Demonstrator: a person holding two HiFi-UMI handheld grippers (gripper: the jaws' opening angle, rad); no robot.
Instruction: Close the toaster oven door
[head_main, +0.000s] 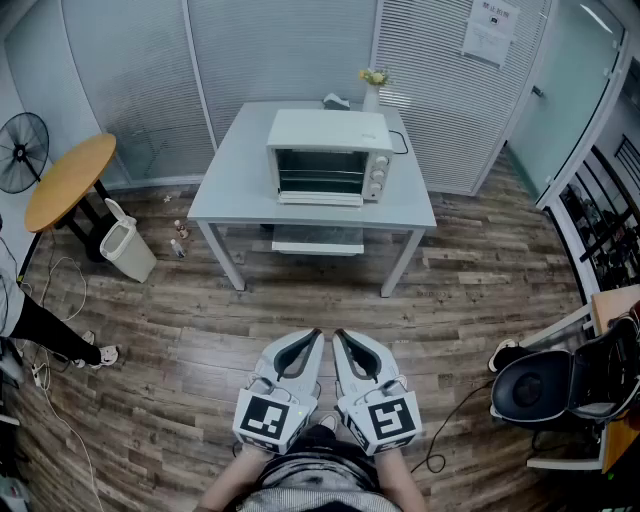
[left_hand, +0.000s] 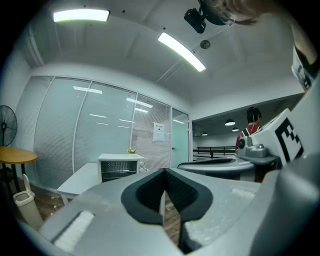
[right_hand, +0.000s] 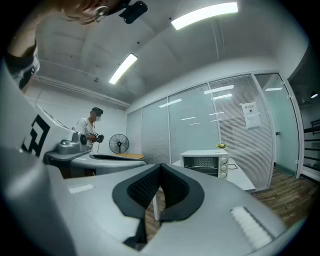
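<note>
The toaster oven (head_main: 328, 155) stands on the grey table (head_main: 228, 190), toward its far half, with its front facing the operator. Its door (head_main: 320, 199) appears dropped open: a pale strip projects forward along the bottom of the cavity and the inner racks are exposed. The door's long axis runs left to right, parallel to the table's front edge, and its hinge is judged to lie along the lower edge. The 2 grippers sit side by side close to the operator's body, well apart from the table, both pointing level at the oven. The left gripper (head_main: 315, 337) has its jaws fully together with nothing between them; the right gripper (head_main: 340, 337) is likewise closed and empty. The oven lies straight ahead of both and above the floor area between them and the table. In the left gripper view it appears left of the jaw tips (left_hand: 119, 167); in the right gripper view, right of them (right_hand: 205, 162). Neither gripper is clearly nearer. The control knobs occupy the oven's right side, so the door's centre sits marginally toward the left gripper. The closing push must approach forward, then lift the free edge upward.
</note>
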